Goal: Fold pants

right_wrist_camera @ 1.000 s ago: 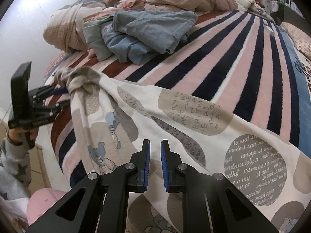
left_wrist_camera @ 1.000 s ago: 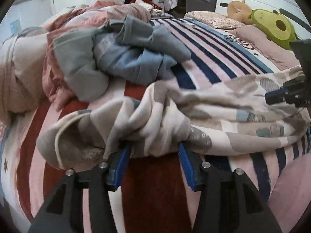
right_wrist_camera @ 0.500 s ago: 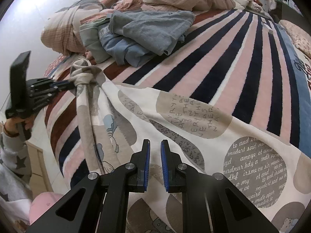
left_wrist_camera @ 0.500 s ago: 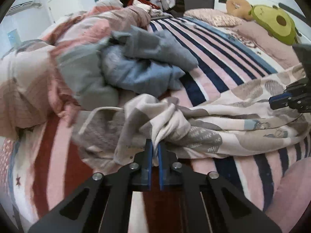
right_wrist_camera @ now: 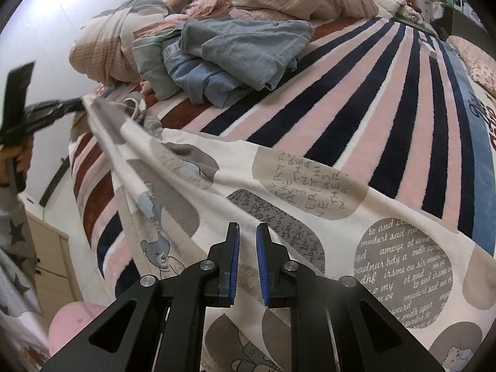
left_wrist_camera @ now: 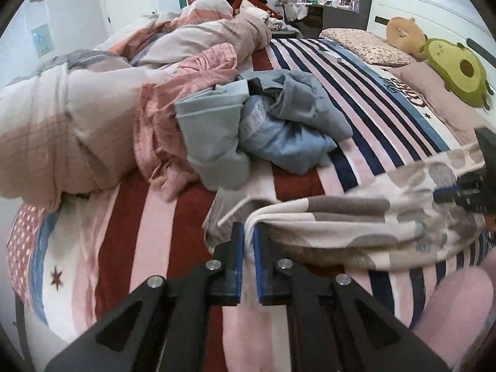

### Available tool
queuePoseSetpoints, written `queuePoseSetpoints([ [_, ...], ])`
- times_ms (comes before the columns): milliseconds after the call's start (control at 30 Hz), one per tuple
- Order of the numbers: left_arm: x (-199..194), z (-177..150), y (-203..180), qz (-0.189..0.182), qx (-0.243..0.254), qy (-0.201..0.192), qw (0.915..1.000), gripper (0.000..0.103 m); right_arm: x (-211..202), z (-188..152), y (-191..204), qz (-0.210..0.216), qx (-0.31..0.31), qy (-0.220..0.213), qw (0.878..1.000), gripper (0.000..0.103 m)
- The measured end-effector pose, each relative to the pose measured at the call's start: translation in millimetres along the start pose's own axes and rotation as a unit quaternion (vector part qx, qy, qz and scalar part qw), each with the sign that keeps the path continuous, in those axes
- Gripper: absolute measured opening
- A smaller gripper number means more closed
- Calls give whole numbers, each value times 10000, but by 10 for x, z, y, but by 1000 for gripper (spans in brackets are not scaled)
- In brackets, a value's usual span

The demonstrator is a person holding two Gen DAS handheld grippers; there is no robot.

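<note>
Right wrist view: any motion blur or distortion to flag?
Right wrist view: left gripper smeared by motion at the left edge, patterned pants print sharp mid-frame, blanket stripes fan out from fisheye. Left wrist view: pants slightly blurred, black vignette in the corners.

Pants (right_wrist_camera: 310,198) on striped blanket (right_wrist_camera: 356,93); clothes pile (right_wrist_camera: 235,55) behind; quilt (left_wrist_camera: 93,117) beyond.

Bare striped bed (right_wrist_camera: 356,99) lay open beyond the pants (right_wrist_camera: 310,192), giving a tool free passage toward the pillows (left_wrist_camera: 365,46). The clothes heap (left_wrist_camera: 272,124) and the bunched quilt (left_wrist_camera: 93,117) blocked the far left side, the heap lying just beyond the lifted pants edge. Between the heap and the bed's near edge a strip of red-striped blanket (left_wrist_camera: 130,223) stayed clear.
</note>
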State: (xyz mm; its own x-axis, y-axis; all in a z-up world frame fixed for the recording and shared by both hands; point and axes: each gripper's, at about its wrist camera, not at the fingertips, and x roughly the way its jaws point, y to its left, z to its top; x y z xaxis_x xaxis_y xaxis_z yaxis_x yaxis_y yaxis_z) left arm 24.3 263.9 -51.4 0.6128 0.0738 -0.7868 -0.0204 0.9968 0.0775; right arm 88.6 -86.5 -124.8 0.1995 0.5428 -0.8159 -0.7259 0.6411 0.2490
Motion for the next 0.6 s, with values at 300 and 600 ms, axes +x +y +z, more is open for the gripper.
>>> queuePoseSetpoints([
  [300, 462, 483, -4, 262, -26, -194, 9995, 64, 120, -21, -134, 16, 138, 141, 9998, 8],
  [600, 451, -106, 71, -625, -271, 185, 9975, 75, 158, -49, -180, 54, 243, 185, 9995, 8],
])
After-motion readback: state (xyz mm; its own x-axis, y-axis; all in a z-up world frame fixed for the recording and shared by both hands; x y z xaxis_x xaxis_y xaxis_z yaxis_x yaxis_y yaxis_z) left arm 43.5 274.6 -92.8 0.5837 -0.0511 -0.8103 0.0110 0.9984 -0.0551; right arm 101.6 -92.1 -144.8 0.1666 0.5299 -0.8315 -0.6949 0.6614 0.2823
